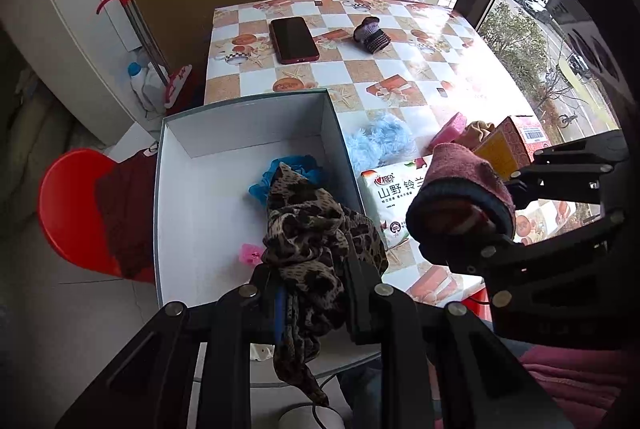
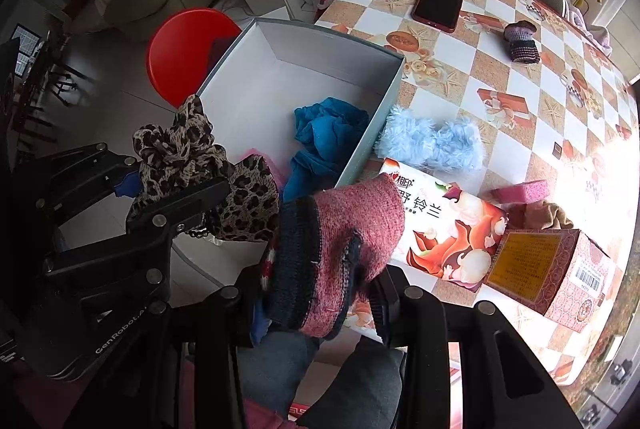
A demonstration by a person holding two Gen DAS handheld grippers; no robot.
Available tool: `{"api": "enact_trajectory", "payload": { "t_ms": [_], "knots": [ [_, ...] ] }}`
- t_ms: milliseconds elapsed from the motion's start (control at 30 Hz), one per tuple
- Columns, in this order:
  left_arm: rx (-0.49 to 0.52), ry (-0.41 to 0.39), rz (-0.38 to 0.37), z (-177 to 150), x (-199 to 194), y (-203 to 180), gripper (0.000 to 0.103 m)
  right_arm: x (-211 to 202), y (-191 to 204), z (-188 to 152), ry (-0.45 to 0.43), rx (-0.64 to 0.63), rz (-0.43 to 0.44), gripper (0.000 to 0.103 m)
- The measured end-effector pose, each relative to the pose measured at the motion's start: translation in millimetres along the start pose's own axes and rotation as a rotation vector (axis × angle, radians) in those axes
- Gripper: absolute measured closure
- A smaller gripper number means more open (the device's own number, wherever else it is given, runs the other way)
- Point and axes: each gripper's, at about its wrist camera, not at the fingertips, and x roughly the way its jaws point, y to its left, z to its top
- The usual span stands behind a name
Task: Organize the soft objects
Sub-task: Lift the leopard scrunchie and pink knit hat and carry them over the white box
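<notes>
From my remote station I note L gripper [image 1: 312, 293] clamped on a leopard-print scarf [image 1: 316, 229], cloth bunched between the jaws and trailing down below them, held over the near end of the white open box [image 1: 248, 133], which sits at the table's left edge. R gripper [image 2: 316, 293] is clamped on a pink knit mitten w/ dark navy cuff [image 2: 340, 241]; mitten held up off the table, above the near edge, just right of the box wall. In the left wrist view the same mitten [image 1: 464, 197] shows to the right of the scarf, the two grippers close side by side. Inside the box: a crumpled blue cloth [image 2: 324, 133] near the right wall and a small pink item [image 1: 250, 253] on the floor of the box, type unclear. On the checked tablecloth [image 1: 400, 69], just outside the box: a fluffy light-blue piece [image 2: 432, 141], a tissue pack w/ printed characters [image 2: 448, 229], a pink sponge [image 2: 524, 191], a tan cloth [image 2: 544, 217] and a pink carton w/ yellow label [image 2: 556, 269]. Farther back: a dark phone in red case [image 1: 294, 39] and a small purple-and-dark knit item [image 1: 372, 35], well apart from the box. A red stool [image 1: 68, 205] stands beside the box, off the table
</notes>
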Motion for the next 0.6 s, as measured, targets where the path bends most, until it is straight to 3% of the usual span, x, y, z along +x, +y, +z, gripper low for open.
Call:
{"api": "enact_trajectory", "payload": {
  "t_ms": [600],
  "knots": [
    [-0.099, -0.011, 0.015, -13.5, -3.8, 17.9, 0.078, 6.6, 18.9, 7.0, 0.035, -0.104, -0.014, 0.062]
  ]
}}
